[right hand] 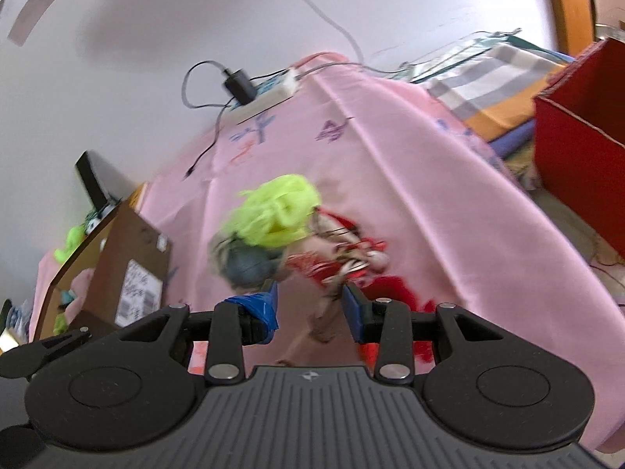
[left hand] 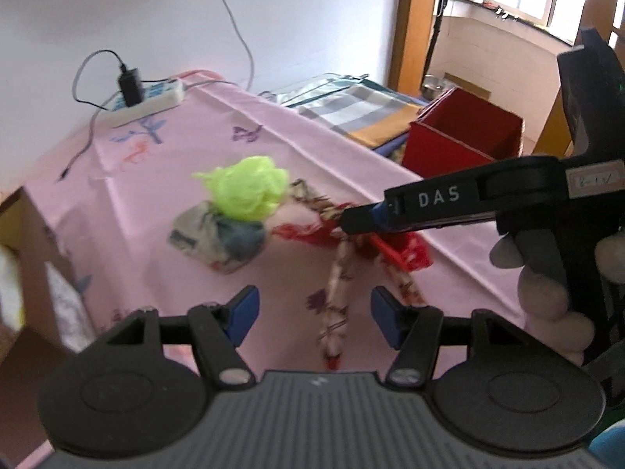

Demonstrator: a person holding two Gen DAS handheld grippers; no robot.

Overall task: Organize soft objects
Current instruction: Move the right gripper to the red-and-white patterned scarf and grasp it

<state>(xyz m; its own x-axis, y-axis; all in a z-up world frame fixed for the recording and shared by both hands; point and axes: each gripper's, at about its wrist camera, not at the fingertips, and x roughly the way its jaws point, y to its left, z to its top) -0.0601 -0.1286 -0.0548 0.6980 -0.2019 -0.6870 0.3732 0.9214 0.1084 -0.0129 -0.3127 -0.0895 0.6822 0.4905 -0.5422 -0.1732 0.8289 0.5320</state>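
Note:
A heap of soft things lies on the pink tablecloth [left hand: 148,203]. It holds a neon green mesh pouf [left hand: 246,191] [right hand: 277,211], a crumpled white and blue-grey cloth [left hand: 218,240] [right hand: 242,262], a long patterned fabric strip [left hand: 336,297] [right hand: 324,324] and red fabric [left hand: 406,252] [right hand: 390,285]. My left gripper [left hand: 315,316] hangs open above the near end of the strip, gripping nothing. My right gripper [right hand: 310,310] [left hand: 347,221] comes in from the right, low over the red fabric and the strip. Its jaws stand apart with the strip showing between them, not pressed.
A red box [left hand: 461,133] [right hand: 578,179] stands beyond the table's right edge, beside folded checked cloths [left hand: 351,105]. A power strip [left hand: 152,101] with a charger and cables lies at the far corner. A cardboard box [right hand: 117,258] holding soft items sits left. A gloved hand [left hand: 543,285] holds the right gripper.

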